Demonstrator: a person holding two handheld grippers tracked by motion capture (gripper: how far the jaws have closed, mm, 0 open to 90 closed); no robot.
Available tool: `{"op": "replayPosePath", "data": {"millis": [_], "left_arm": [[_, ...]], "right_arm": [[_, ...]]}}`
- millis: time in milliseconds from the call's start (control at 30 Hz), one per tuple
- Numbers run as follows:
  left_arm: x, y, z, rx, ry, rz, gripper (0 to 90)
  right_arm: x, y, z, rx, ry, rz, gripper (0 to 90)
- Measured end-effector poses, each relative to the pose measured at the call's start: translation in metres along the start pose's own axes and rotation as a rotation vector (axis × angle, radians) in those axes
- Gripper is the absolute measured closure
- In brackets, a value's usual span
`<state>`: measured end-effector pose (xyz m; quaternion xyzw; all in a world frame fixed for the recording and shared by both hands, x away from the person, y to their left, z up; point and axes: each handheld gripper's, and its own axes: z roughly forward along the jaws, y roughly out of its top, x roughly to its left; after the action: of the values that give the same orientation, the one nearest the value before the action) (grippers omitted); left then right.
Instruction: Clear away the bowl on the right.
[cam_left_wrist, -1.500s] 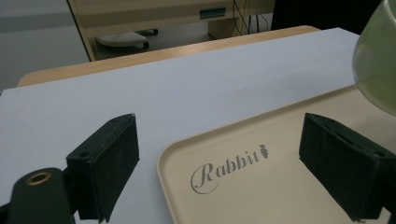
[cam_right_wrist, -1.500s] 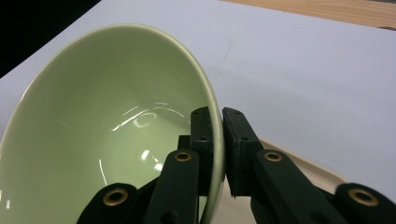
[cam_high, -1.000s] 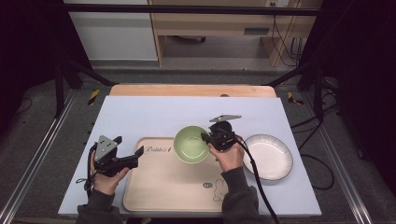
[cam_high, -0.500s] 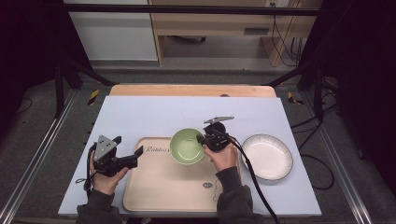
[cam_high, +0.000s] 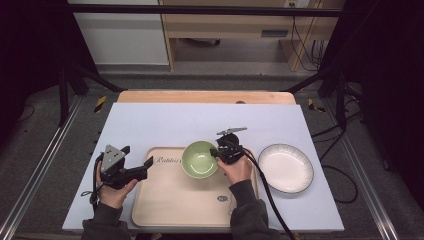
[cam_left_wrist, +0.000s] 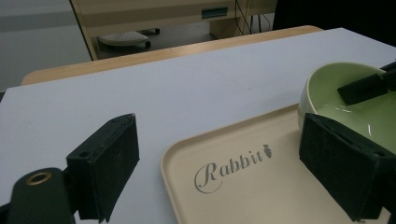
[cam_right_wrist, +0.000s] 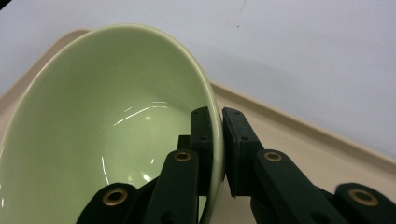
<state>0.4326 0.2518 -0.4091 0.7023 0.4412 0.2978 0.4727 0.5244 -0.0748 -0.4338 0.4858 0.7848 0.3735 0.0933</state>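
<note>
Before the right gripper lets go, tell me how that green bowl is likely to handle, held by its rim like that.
The green bowl looks like glazed ceramic: stiff, probably fragile if dropped. Highlights on its glossy inside suggest the pads could slip. The right gripper pinches only one side of the rim, and the bowl sits tilted over the tray, so its weight will likely try to swing it downward.

The green bowl (cam_right_wrist: 107, 126) looks like glossy glazed ceramic, the beige tray (cam_left_wrist: 243, 186) smooth matt plastic.
</note>
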Motion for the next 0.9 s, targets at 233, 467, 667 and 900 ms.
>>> {"op": "replayPosePath", "data": {"millis": [233,467,667,900], "left_arm": [[0.0001,-0.0002,0.0001,0.0,0.0,-0.001,11.7],[0.0001,-0.0001,0.0,0.0,0.001,-0.001,11.8],[0.0,-0.0001,0.0001,0.0,0.0,0.0,11.7],[-0.0002,-0.0002,0.0003,0.002,0.001,0.001,11.8]], "right_arm": [[-0.0002,-0.0021,0.0033,0.013,0.006,0.006,83.1],[0.0007,-0.0028,0.0059,0.024,0.004,0.006,83.1],[-0.0003,-0.0028,0.006,0.03,0.007,0.018,83.1],[-0.0043,-0.0044,0.0085,0.032,0.014,0.029,83.4]]}}
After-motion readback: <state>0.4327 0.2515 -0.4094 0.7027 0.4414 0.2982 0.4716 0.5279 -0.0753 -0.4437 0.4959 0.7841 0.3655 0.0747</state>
